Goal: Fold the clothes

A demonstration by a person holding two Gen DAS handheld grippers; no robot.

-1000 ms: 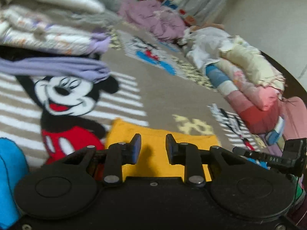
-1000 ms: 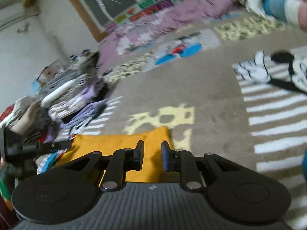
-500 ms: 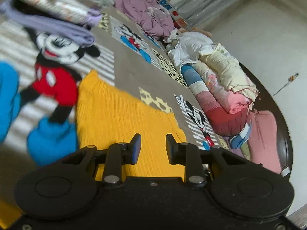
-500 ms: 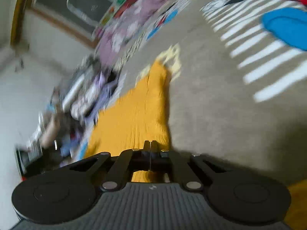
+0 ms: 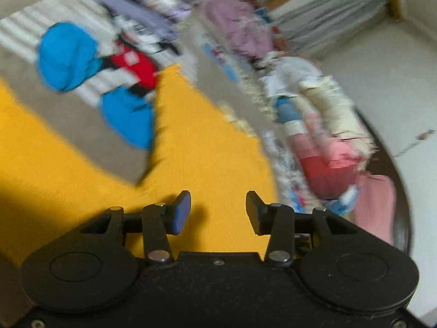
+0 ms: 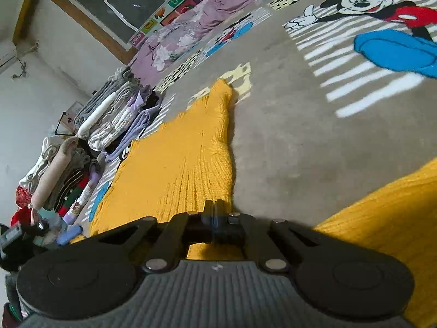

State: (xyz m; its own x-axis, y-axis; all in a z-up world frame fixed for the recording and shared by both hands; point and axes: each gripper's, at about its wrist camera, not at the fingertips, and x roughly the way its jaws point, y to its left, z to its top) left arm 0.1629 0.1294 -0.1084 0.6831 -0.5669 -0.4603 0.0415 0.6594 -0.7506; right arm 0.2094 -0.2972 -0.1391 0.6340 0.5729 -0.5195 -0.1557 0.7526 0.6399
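A yellow knit sweater point(image 5: 207, 142) lies spread on the cartoon-mouse rug point(image 5: 131, 63), with another part of it reaching off to the left. The left wrist view is motion-blurred. My left gripper point(image 5: 218, 209) hovers just over the sweater; its jaws are opening and nothing is pinched between the blue pads point(image 5: 180, 213). In the right wrist view the sweater point(image 6: 185, 158) runs away from me. My right gripper point(image 6: 214, 207) is shut on the near edge of the knit. More yellow knit point(image 6: 382, 218) lies at the lower right.
A stack of folded clothes point(image 6: 114, 117) and a second pile point(image 6: 60, 175) stand left of the sweater. A purple quilt point(image 6: 196, 27) lies along the far wall. Rolled bedding point(image 5: 322, 125) borders the rug on the right. Bare rug point(image 6: 300, 125) stretches right of the sweater.
Both grippers have come in low over the yellow sweater and rolled. The right jaws have closed at the sweater's edge. The left jaws have spread wider.
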